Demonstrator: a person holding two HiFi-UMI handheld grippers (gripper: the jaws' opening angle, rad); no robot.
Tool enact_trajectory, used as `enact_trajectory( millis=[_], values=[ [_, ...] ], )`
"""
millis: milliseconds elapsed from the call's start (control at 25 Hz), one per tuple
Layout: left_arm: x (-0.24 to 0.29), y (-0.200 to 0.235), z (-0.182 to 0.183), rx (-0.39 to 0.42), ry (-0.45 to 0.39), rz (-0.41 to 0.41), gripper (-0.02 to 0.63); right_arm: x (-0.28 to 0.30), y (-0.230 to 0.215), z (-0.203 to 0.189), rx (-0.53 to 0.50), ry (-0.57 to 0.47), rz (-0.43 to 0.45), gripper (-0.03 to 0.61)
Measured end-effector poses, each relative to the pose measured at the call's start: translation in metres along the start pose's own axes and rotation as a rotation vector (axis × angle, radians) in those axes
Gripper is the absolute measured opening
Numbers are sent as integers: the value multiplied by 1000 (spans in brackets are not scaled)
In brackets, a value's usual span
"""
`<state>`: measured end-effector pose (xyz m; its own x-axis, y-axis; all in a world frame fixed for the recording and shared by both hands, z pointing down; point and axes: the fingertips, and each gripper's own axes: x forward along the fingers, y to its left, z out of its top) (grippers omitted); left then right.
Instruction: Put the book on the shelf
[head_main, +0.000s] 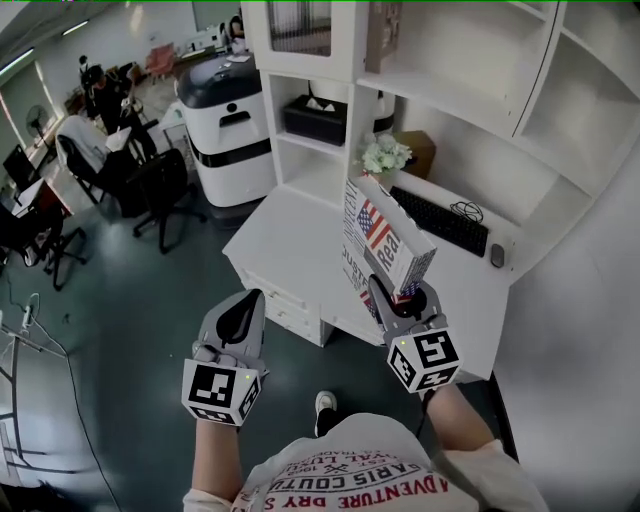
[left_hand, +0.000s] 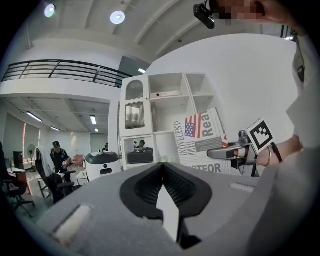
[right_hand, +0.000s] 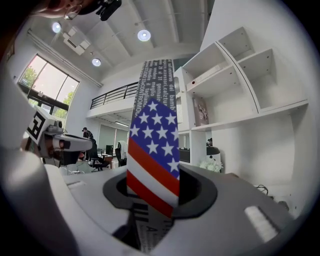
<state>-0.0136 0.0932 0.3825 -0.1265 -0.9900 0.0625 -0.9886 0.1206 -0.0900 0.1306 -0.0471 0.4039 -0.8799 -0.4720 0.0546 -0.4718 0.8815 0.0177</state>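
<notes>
The book (head_main: 385, 240) is thick, with newspaper print and a US flag on its cover. It is held upright over the white desk's front edge. My right gripper (head_main: 397, 292) is shut on its lower end, and in the right gripper view the flag spine (right_hand: 152, 150) rises from between the jaws. The white shelf unit (head_main: 450, 60) stands behind the desk (head_main: 285, 240), with open compartments above it. My left gripper (head_main: 243, 302) hovers left of the book over the floor, its jaws shut with nothing between them (left_hand: 162, 167). The left gripper view shows the book (left_hand: 200, 137) ahead and to the right.
On the desk lie a black keyboard (head_main: 440, 220), a mouse (head_main: 497, 255), white flowers (head_main: 385, 155) and a black tissue box (head_main: 315, 118) in a lower cubby. Another book (head_main: 383, 30) stands on an upper shelf. A white and black machine (head_main: 225, 130) and office chairs (head_main: 160, 190) are to the left.
</notes>
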Motion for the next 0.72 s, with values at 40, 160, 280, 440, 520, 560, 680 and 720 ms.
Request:
enact_trajectory(
  millis=[40, 160, 280, 440, 520, 560, 680, 720],
  values=[
    [16, 5, 4, 8, -7, -7, 5, 13, -11, 2, 0, -6, -9, 156],
    [57, 18, 12, 29, -34, -26, 5, 44, -39, 9, -3, -25, -40, 156],
    [96, 26, 19, 29, -59, -54, 5, 69, -64, 17, -17, -32, -70, 156],
    [144, 31, 22, 15, -62, -106, 5, 94, -94, 23, -22, -30, -114, 156],
    [165, 34, 23, 19, -61, -133, 5, 104, -106, 25, -19, -31, -136, 156],
    [176, 36, 24, 20, -65, -147, 5, 108, -112, 27, -16, -32, -149, 156],
    [207, 42, 34, 13, -93, -201, 5, 117, -124, 37, -11, -41, -191, 156],
    [217, 43, 39, 12, -102, -221, 5, 121, -128, 41, -10, -46, -206, 155]
  ],
)
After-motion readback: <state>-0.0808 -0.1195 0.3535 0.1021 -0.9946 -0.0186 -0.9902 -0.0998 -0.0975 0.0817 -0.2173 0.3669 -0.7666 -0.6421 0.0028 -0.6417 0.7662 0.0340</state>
